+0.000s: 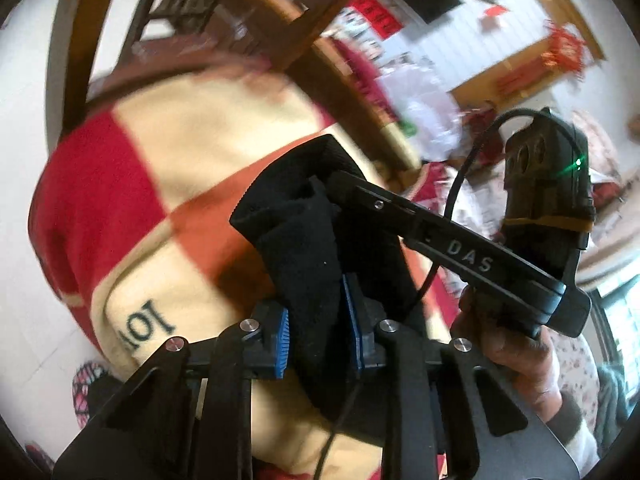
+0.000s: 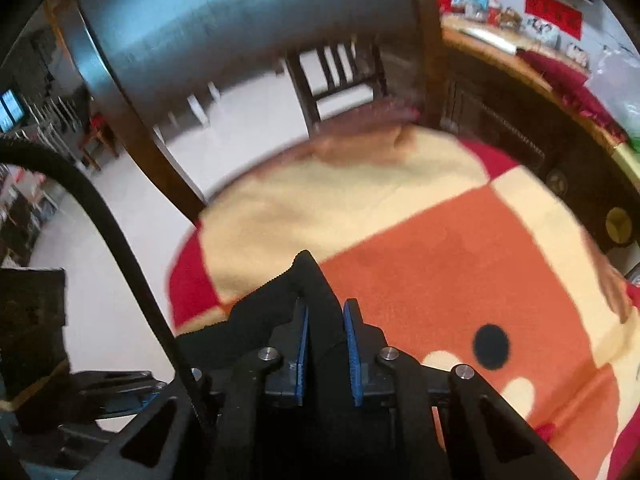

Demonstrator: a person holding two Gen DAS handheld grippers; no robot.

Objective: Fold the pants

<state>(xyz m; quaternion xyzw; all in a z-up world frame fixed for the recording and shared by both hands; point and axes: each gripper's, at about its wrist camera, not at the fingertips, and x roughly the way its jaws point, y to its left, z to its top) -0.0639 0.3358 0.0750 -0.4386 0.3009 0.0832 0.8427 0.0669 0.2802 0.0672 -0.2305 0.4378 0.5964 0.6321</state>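
The black pants (image 1: 304,240) are held up above a red, cream and orange blanket (image 1: 168,184). My left gripper (image 1: 318,334) is shut on a thick bunch of the black fabric between its blue pads. In the left wrist view the right gripper's body marked DAS (image 1: 472,258) reaches in from the right, its tip against the same bunch of fabric. In the right wrist view my right gripper (image 2: 326,344) is shut on an edge of the black pants (image 2: 312,300), which rise to a point above the pads. The rest of the pants is hidden below both grippers.
The blanket (image 2: 420,240) covers the surface under both grippers. A wooden table leg (image 1: 316,28) and a dark chair (image 2: 336,76) stand beyond it on a white tiled floor (image 2: 100,300). A person's hand (image 1: 512,344) holds the right gripper. A cluttered counter (image 2: 520,44) is at the right.
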